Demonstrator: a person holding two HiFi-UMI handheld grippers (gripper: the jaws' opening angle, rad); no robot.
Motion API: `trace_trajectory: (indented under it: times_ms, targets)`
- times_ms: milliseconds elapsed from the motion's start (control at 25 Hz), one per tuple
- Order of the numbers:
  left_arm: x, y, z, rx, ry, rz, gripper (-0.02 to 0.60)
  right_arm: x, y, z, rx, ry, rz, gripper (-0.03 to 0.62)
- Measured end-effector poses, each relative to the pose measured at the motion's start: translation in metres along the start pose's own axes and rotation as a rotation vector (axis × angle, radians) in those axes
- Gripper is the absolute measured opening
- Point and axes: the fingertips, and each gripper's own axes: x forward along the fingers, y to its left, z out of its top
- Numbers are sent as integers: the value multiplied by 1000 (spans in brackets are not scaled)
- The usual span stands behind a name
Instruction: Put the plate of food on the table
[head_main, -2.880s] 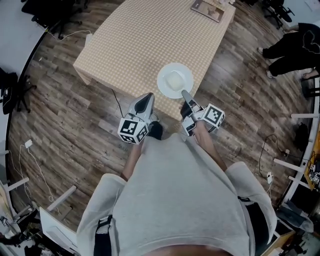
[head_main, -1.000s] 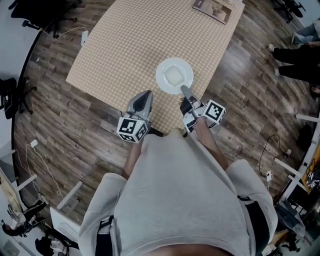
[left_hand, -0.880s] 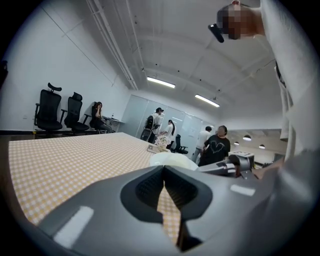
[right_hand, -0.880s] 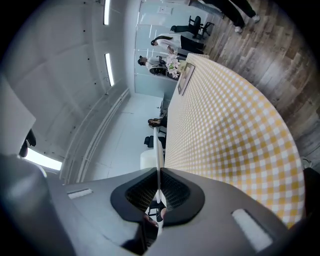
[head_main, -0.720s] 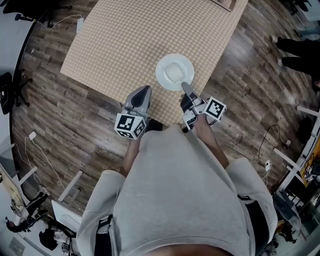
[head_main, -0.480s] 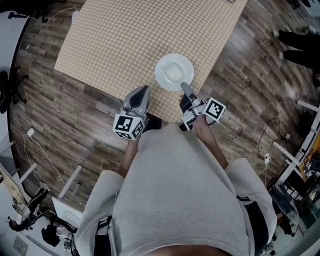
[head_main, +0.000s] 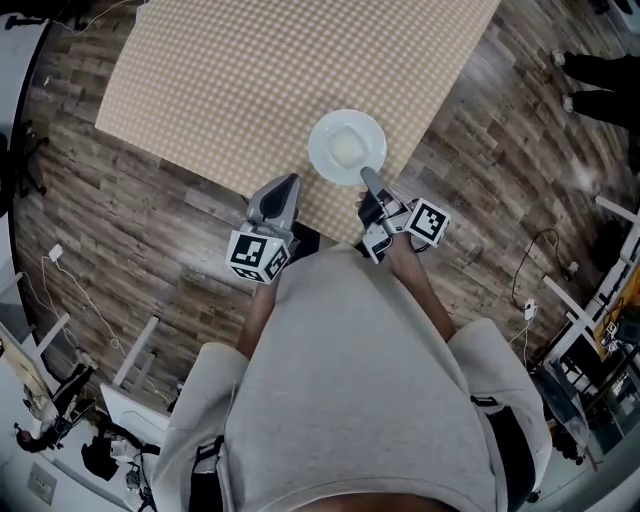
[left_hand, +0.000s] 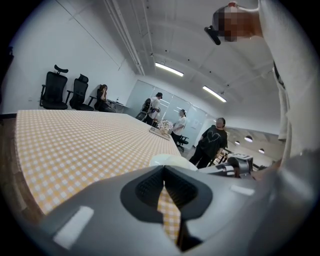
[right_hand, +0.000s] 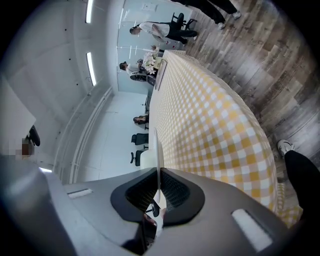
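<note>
A white plate (head_main: 347, 147) with a pale mound of food is over the near part of the yellow-checked table (head_main: 250, 80). My right gripper (head_main: 368, 180) is shut on its near rim. In the right gripper view the plate's rim (right_hand: 156, 145) runs edge-on between the pads of the right gripper (right_hand: 158, 175), beside the tablecloth (right_hand: 215, 125). I cannot tell whether the plate touches the cloth. My left gripper (head_main: 287, 184) hangs shut and empty at the table's near edge, left of the plate. In its own view the left gripper (left_hand: 164, 171) points along the cloth, with the plate (left_hand: 167, 159) just ahead.
Wooden floor surrounds the table. A person's legs (head_main: 600, 70) show at the right edge and cables (head_main: 60, 265) lie on the floor at left. Office chairs (left_hand: 65, 90) and several people (left_hand: 212, 142) stand beyond the table's far end, where a tray (left_hand: 160, 131) lies.
The table has slid down and left in the head view and its far end has left the frame. The plate stays in the right gripper's grip. Both grippers keep nearly the same places.
</note>
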Motion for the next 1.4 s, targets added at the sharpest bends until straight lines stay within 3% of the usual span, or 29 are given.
trace_trajectory:
  times_ms: [680, 920, 1280, 1400]
  targets:
    - [-4, 4, -1, -36, 10, 23, 8, 94, -2, 72, -15, -6, -7, 17]
    - [-5, 8, -3, -48, 14, 35, 8, 141, 13, 99, 9, -22, 80, 18]
    - [-15, 30, 2, -56, 4, 86, 8, 181, 8, 119, 80, -36, 31, 18]
    - [-17, 35, 2, -61, 3, 94, 9, 197, 14, 124, 78, -44, 57, 18]
